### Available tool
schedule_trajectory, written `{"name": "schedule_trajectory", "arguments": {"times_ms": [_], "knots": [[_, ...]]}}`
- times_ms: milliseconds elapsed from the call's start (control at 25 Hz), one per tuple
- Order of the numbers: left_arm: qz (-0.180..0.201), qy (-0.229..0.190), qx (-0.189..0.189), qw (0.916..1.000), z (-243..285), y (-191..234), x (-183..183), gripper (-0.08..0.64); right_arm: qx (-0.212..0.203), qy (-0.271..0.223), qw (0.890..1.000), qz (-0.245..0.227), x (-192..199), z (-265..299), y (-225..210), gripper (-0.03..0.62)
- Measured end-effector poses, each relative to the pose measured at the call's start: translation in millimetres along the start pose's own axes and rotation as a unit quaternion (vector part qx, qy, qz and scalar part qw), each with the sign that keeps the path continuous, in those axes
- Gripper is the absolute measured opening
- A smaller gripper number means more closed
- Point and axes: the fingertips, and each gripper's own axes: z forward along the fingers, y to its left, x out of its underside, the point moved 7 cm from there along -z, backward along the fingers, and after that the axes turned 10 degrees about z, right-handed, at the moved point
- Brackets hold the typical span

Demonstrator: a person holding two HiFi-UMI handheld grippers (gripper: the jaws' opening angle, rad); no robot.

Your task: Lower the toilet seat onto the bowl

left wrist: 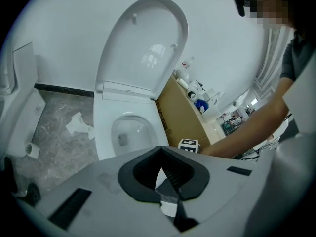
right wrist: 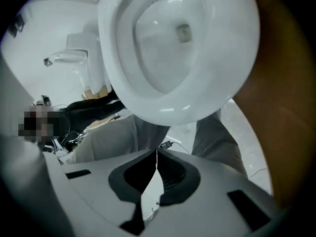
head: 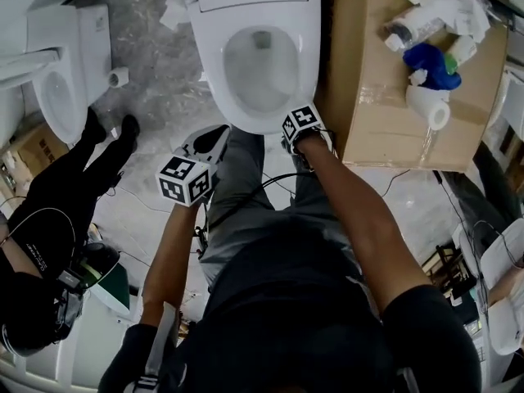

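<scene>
A second white toilet (head: 61,88) is standing far left on the grey marbled floor (head: 155,64). The left gripper (left wrist: 159,151), jaws together on nothing, is hovering well short of the toilet seat (left wrist: 114,48), which is standing upright behind the bowl (head: 214,72). The right gripper (right wrist: 157,153), also closed and empty, is hanging near the bowl's front rim. The print on the cardboard box (head: 385,113) at right is proving too small to read.
</scene>
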Motion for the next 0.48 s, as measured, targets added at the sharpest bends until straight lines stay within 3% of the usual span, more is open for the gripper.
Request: {"name": "schedule_trajectory", "arguments": {"times_ms": [80,160,280,480], "knots": [[-0.009,-0.013,0.003,0.9999,-9.6,-2.7,-13.2,0.005,0.005,-0.045,0.998,-0.034,15.6,-18.4,14.7,0.009],[-0.007,-0.028,0.000,0.9996,-22.0,-7.1,-30.8,0.005,-0.002,-0.097,0.990,-0.101,30.5,-47.3,36.1,0.008],[0.011,-0.049,-0.013,0.9987,-46.3,-14.9,-56.4,0.005,-0.016,-0.173,0.965,-0.197,54.5,-102.0,69.5,0.008],[0.019,-0.076,-0.036,0.9963,-86.5,-24.7,-81.6,0.005,-0.005,-0.273,0.924,-0.269,88.0,-189.6,106.7,0.008]]}}
